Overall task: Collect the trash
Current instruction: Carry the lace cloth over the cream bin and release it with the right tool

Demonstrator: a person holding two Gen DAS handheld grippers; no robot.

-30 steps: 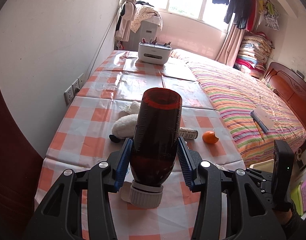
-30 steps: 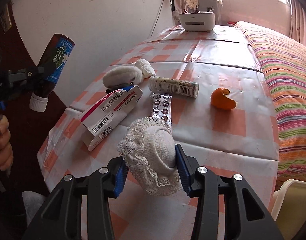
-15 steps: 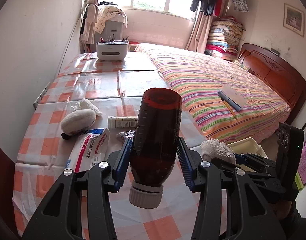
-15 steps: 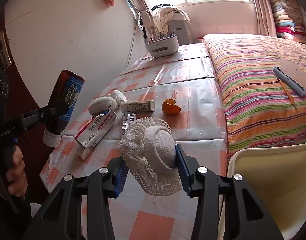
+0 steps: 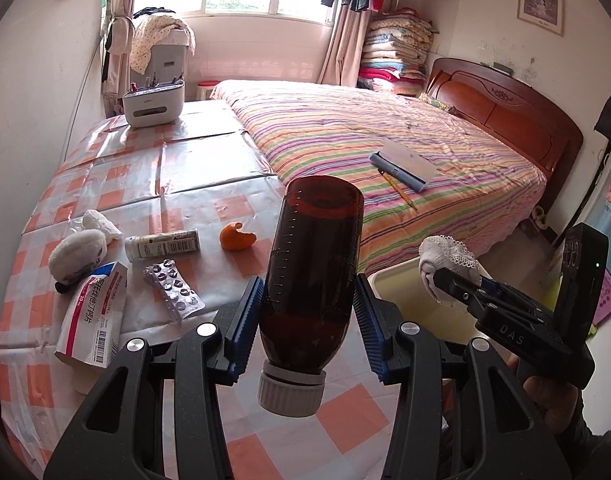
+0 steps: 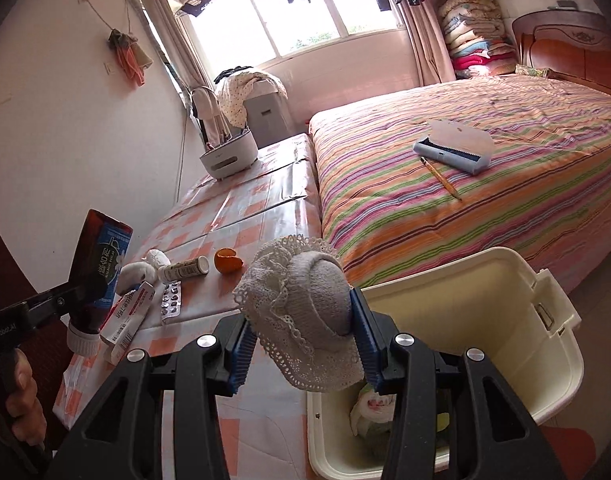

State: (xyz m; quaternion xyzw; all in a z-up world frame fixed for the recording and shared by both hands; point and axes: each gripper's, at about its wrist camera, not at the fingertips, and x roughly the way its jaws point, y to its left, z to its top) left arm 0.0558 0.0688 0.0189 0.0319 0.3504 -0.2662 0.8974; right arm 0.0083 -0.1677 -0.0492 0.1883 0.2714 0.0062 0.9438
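Observation:
My left gripper [image 5: 307,324] is shut on a brown bottle [image 5: 311,272] held upside down, white cap toward the camera, above the checked table [image 5: 209,216]. The same bottle [image 6: 99,264] shows at the left of the right wrist view. My right gripper [image 6: 301,334] is shut on a white lace-edged sock [image 6: 301,312], hanging over the near rim of a cream bin [image 6: 465,292] that holds some rubbish. From the left wrist view the sock [image 5: 445,258] hovers over the bin [image 5: 401,284]. On the table lie a medicine box [image 5: 93,316], a blister pack [image 5: 173,288], a tube [image 5: 161,244] and an orange peel [image 5: 235,236].
A fluffy white pad [image 5: 77,254] and a crumpled tissue [image 5: 99,222] lie at the table's left. A white organiser [image 5: 153,104] stands at the far end. A striped bed [image 5: 385,152] with a case and pencil borders the table's right side. A hand [image 6: 19,392] holds the left gripper.
Both grippers swung right, from over the table toward the bed side. The bin has come into full view under the sock, and the bottle now hangs near the table's right edge.

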